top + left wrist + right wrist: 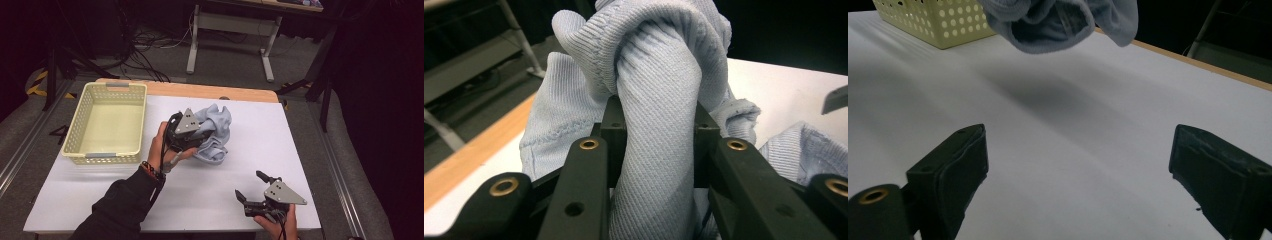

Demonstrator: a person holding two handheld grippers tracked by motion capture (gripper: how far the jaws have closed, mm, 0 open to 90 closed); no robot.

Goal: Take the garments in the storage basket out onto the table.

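Cloth lifted, not yet in the basket

The left gripper [197,131] is clenched on a bunched pale blue cloth [659,100], held near the table's [240,160] middle and apparently off its surface. The yellow basket [107,86], at nine o'clock from the cloth, holds nothing, so the drop is probably left. The right gripper [251,186], at five o'clock, gapes wide with nothing in it.

No legible text, label, brand, number or sign anywhere. Cloth [659,80], basket [107,125], grippers and table [250,150] all blank. Black-yellow hazard stripes on floor [37,82], off far left corner; no wording.
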